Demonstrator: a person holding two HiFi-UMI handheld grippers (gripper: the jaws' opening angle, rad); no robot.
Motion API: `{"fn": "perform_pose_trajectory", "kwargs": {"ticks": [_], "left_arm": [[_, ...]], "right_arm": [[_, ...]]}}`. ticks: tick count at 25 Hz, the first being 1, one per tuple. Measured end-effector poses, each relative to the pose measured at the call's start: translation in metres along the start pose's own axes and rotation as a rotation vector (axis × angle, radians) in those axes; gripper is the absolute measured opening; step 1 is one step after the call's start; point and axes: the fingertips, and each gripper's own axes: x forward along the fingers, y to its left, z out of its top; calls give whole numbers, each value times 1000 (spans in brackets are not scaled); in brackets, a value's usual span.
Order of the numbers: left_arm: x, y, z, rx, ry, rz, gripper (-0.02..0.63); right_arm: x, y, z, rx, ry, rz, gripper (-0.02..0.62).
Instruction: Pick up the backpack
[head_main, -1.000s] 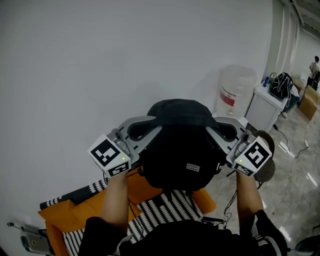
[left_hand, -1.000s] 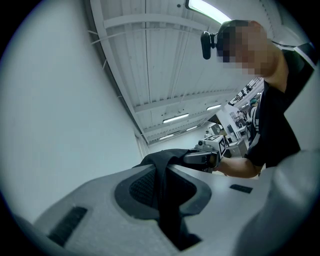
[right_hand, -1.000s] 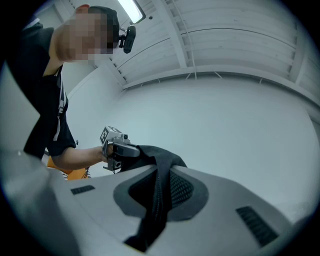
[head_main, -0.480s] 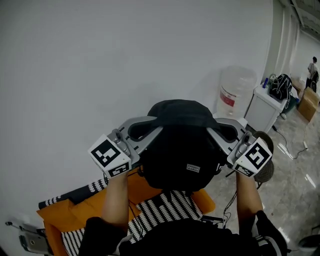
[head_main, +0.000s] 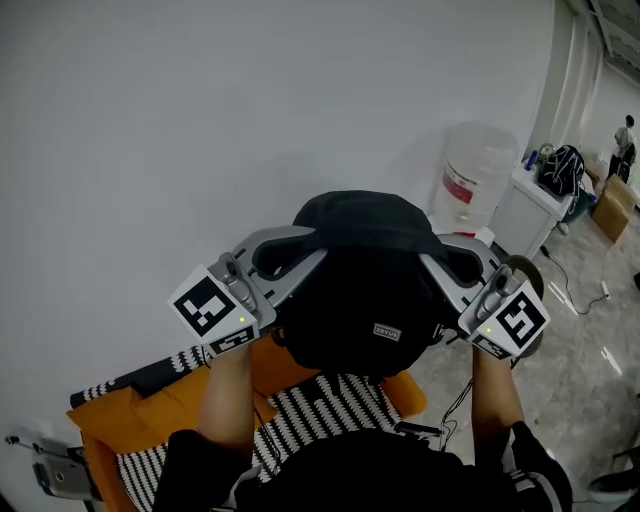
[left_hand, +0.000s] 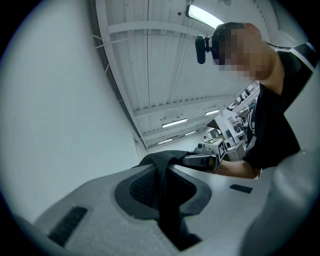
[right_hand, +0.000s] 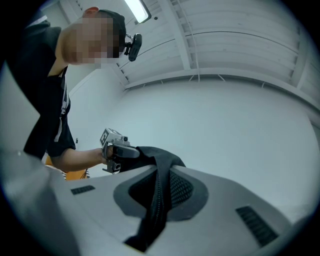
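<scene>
A black backpack (head_main: 365, 290) hangs in the air in front of a white wall, held up between my two grippers. My left gripper (head_main: 288, 264) is shut on the backpack's left shoulder strap (left_hand: 167, 200), which runs black and flat between its grey jaws. My right gripper (head_main: 447, 262) is shut on the right shoulder strap (right_hand: 156, 200) in the same way. Each gripper view shows the other gripper across the bag: the right gripper (left_hand: 202, 159) and the left gripper (right_hand: 119, 150). The backpack's lower part is hidden behind my body.
Below the bag lies an orange cushion (head_main: 150, 415) with a black-and-white striped cloth (head_main: 330, 410). A large clear water jug (head_main: 475, 180) and a white cabinet (head_main: 525, 212) carrying a dark bag (head_main: 565, 170) stand at the right. A person (head_main: 626, 140) stands far off at the right.
</scene>
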Motion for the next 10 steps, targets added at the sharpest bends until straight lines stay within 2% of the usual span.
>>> {"fn": "perform_pose_trajectory", "kwargs": {"ticks": [10], "left_arm": [[-1, 1, 3, 35, -16, -29, 55]], "right_arm": [[2, 3, 1, -1, -14, -27, 40]]}}
